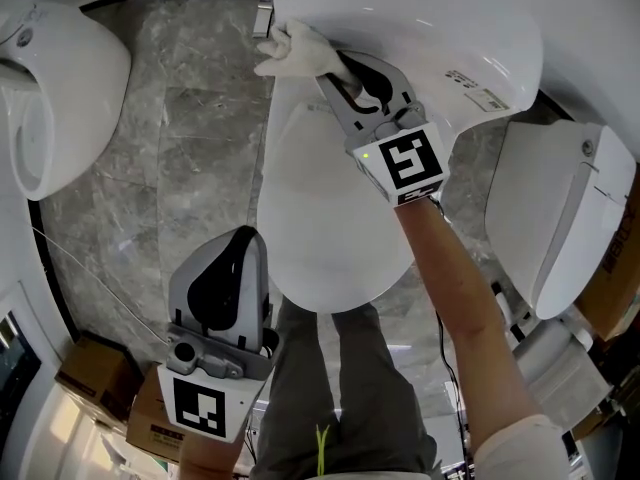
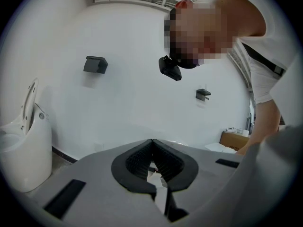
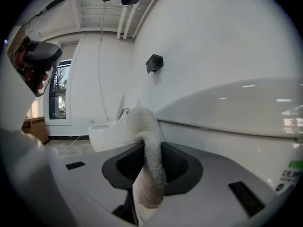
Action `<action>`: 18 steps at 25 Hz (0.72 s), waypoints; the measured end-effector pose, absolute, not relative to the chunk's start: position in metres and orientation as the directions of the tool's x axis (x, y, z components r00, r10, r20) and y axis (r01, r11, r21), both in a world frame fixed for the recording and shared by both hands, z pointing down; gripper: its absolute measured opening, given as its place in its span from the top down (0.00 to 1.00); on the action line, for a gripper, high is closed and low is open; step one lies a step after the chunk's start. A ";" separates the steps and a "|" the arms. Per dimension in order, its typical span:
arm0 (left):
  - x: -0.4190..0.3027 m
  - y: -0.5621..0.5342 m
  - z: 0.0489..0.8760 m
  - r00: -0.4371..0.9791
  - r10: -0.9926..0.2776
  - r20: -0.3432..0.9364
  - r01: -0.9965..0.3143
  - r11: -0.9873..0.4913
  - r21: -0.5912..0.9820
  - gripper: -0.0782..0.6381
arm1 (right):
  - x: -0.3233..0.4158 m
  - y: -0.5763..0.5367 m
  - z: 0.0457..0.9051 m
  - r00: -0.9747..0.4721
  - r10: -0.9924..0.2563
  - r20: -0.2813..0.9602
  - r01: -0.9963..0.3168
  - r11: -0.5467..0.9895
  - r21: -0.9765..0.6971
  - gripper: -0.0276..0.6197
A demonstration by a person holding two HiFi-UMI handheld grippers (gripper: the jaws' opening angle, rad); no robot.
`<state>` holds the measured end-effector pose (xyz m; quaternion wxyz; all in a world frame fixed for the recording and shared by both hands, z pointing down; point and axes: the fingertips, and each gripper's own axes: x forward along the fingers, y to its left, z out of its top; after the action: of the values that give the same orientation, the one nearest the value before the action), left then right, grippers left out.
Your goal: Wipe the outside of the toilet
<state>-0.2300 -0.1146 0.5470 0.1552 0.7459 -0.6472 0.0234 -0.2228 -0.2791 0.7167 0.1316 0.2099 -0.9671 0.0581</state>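
Observation:
The white toilet stands in the middle of the head view with its lid down, and its rear body is at the top. My right gripper is shut on a white cloth, which is bunched against the left side of the rear body. In the right gripper view the cloth hangs between the jaws of the gripper, beside the toilet's curved shell. My left gripper hovers low at the left of the bowl, shut with nothing in it. In its own view the left gripper points at a white wall.
A second toilet stands at the left and a third at the right, both close by. Cardboard boxes sit at the lower left on the grey marble floor. The person's grey trousers are right in front of the bowl.

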 end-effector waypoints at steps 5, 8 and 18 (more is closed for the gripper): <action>-0.219 -0.124 0.548 0.179 -0.955 0.238 -0.970 -0.131 0.203 0.87 | -0.195 -0.300 0.718 -0.851 -0.443 0.281 -0.474 0.879 -0.050 0.78; -0.213 -0.129 0.548 0.191 -0.953 0.236 -0.969 -0.144 0.203 0.87 | -0.180 -0.304 0.721 -0.838 -0.467 0.281 -0.499 0.865 -0.053 0.78; -0.187 -0.142 0.548 0.232 -0.944 0.234 -0.961 -0.185 0.204 0.87 | -0.125 -0.315 0.724 -0.800 -0.523 0.294 -0.561 0.826 -0.060 0.78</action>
<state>-0.1869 -0.1424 0.5484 0.1547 0.7694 -0.6192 0.0278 -0.1249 -0.3153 0.7236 0.1335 0.2863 -0.9461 0.0719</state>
